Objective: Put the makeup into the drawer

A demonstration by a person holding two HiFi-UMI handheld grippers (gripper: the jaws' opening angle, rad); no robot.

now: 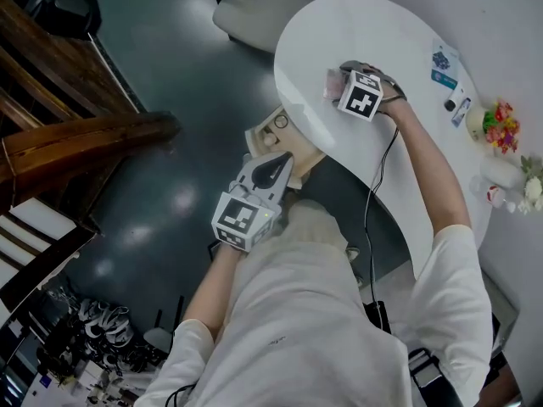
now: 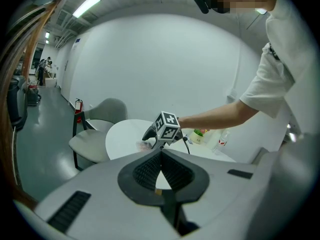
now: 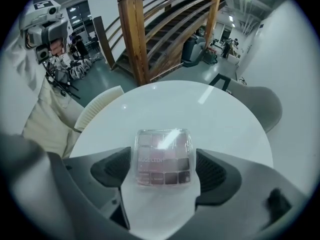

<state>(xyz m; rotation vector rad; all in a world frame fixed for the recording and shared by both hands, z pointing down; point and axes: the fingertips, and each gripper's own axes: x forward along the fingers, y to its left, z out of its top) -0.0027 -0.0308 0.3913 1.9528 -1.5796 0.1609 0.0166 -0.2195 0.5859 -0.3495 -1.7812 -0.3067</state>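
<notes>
Makeup, a clear-lidded eyeshadow palette (image 3: 163,158) with rows of pink and brown squares, lies flat on the white table (image 3: 210,109), on the bare part of the top. The right gripper (image 3: 164,170) points steeply down at the table, and its jaws stand wide apart, one at each side of the palette. The dark pads (image 3: 116,168) are just beside the palette's edges, and a thin strip of table shows between pad and palette on each side, so nothing is gripped. The left gripper (image 2: 160,156) is off the table, near its edge on the person's side. Its jaw tips are closed together with nothing between them. In the head view this gripper hangs near a beige drawer-like unit (image 1: 273,136) that sticks out just beside the table's edge, with small round things in it. A grey chair (image 3: 260,106) stands at the far side of the table. Flowers (image 1: 501,125) and small bottles stand on the table along the wall.
</notes>
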